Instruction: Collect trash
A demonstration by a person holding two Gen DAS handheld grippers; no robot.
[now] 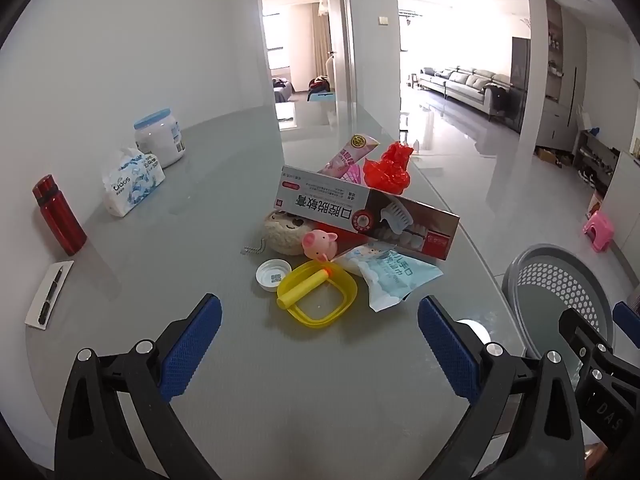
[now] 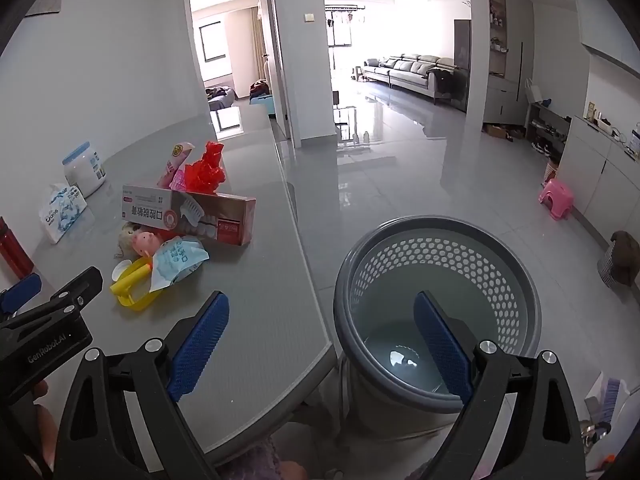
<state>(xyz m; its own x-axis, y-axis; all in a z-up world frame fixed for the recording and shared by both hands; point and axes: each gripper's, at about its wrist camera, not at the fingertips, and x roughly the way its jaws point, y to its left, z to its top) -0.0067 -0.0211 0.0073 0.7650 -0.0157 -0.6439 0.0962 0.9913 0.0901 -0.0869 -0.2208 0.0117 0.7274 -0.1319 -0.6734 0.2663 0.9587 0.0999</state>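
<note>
Grey glossy table (image 1: 168, 256) in an open-plan flat, pale tiled floor beyond. One clutter pile is seen mid-table; landmark: one long toothpaste carton (image 1: 366, 216), lying propped on the pile.

Behind the carton: one pink snack wrapper (image 1: 352, 154), one crumpled red plastic bag (image 1: 392, 166). In front of it: one beige plush toy (image 1: 282, 232), one pink rubber pig (image 1: 319, 244), one pale blue wipe sachet (image 1: 394, 278), one white bottle cap (image 1: 273, 274), one yellow translucent square lid (image 1: 318, 300) with one yellow foam dart (image 1: 306, 290) across it.

Well left of the carton: one white jar with blue lid (image 1: 159, 136), one tissue pack (image 1: 130, 182), one red metal bottle (image 1: 59, 214), one pen on one notepad (image 1: 50, 294).

One grey perforated bin (image 2: 436, 304) is seen off the table edge, right of the carton, on the floor.

Left gripper (image 1: 320, 350): jaws fully spread, nothing between, held short of the pile. Right gripper (image 2: 322, 344): jaws fully spread, nothing held, over the table edge and bin rim.
</note>
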